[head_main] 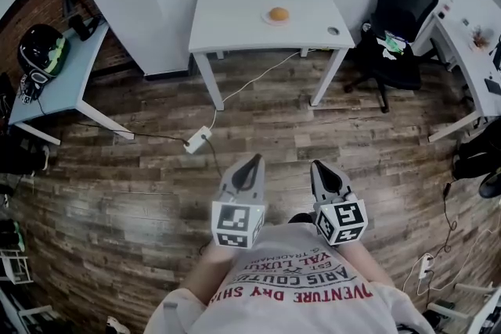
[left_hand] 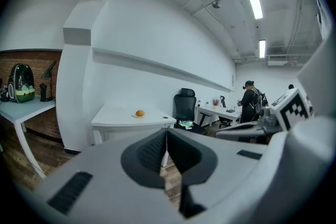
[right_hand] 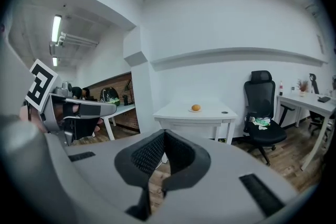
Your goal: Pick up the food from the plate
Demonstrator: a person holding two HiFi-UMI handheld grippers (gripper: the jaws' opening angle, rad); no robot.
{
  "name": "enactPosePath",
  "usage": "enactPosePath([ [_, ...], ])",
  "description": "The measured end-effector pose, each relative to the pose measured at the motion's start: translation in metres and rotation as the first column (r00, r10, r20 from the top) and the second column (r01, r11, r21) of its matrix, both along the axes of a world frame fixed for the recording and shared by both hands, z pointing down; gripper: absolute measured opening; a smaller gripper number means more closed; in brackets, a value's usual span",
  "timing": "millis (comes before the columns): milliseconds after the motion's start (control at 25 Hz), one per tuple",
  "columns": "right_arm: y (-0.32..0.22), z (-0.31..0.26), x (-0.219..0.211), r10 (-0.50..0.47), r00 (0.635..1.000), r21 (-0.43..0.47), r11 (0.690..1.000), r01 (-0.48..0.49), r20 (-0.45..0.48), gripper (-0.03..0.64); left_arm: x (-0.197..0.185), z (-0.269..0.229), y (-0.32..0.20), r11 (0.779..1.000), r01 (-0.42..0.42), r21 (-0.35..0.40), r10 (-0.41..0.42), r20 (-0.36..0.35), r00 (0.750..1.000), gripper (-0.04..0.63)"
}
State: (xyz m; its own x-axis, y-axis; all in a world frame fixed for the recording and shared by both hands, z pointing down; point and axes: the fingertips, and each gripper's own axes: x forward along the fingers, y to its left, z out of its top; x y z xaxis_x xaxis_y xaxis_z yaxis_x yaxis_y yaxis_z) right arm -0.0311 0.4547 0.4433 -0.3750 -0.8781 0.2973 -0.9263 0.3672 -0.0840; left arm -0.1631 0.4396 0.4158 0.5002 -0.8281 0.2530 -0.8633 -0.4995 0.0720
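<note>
A round orange piece of food lies on a small white plate on the white table far ahead. It shows small in the left gripper view as food and in the right gripper view as food. My left gripper and right gripper are held side by side close to my body, well short of the table. Both are shut with nothing between their tips, seen at the left gripper and the right gripper.
A black office chair stands right of the table. A light blue desk with a helmet is at the left, another white desk at the right. A power strip and cable lie on the wooden floor. A person stands far off.
</note>
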Motion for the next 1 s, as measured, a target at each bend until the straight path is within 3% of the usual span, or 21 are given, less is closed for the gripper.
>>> enactPosePath([
  [280, -0.008, 0.006, 0.008, 0.012, 1.0, -0.021, 1.0, -0.012, -0.001, 0.011, -0.001, 0.007, -0.013, 0.999, 0.024, -0.028, -0.025, -0.013, 1.0, 0.008],
  [520, -0.032, 0.018, 0.031, -0.001, 1.0, -0.048, 0.999, 0.002, 0.031, 0.011, 0.029, 0.021, -0.035, 0.998, 0.011, -0.063, -0.01, 0.013, 1.0, 0.008],
  [1000, -0.169, 0.006, 0.094, -0.102, 0.993, -0.035, 0.994, 0.104, 0.062, 0.011, 0.091, 0.011, -0.155, 0.993, 0.1, -0.067, -0.098, 0.038, 0.995, 0.008],
])
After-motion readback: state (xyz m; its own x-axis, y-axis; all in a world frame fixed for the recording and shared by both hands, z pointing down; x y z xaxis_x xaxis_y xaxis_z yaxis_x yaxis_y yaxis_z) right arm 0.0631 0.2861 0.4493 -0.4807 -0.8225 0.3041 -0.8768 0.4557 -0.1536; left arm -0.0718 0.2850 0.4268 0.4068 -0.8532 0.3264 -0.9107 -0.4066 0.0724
